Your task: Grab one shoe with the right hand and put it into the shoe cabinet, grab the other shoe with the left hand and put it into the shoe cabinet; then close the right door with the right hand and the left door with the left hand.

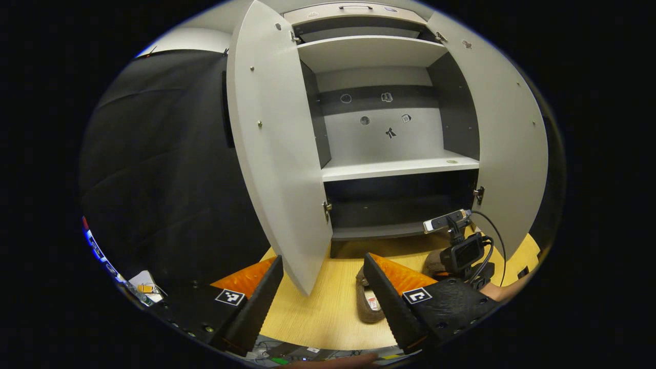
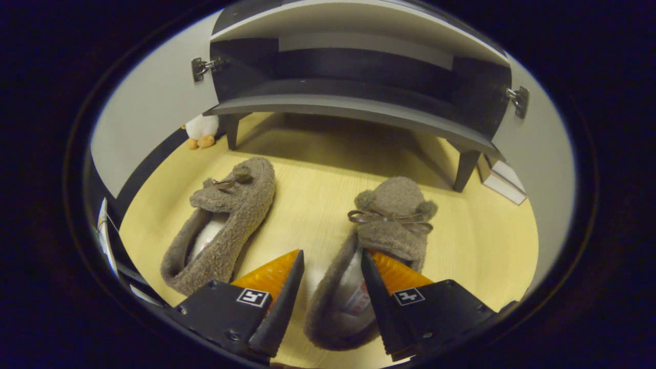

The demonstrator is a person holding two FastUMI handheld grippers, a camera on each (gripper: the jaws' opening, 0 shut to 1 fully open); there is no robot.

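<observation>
Two brown fuzzy slippers with small bows lie on the wooden floor in front of the open shoe cabinet [image 2: 348,110]. The right slipper [image 2: 394,215] points toward the cabinet. My right gripper [image 2: 332,253] is open and low over its heel end, one finger outside the slipper's left wall and the other inside its opening. The left slipper [image 2: 225,225] lies apart, angled. In the left gripper view, my left gripper [image 1: 323,258] hangs open and empty above the floor, with the left slipper [image 1: 369,307] just beyond its right finger.
Both cabinet doors stand wide open, the left door [image 1: 271,128] close to my left gripper and the right door [image 1: 507,143] beyond. A pale middle shelf [image 1: 400,166] sits above a dark bottom shelf [image 1: 379,230]. A plush toy [image 2: 201,130] and a flat box [image 2: 499,179] flank the cabinet legs.
</observation>
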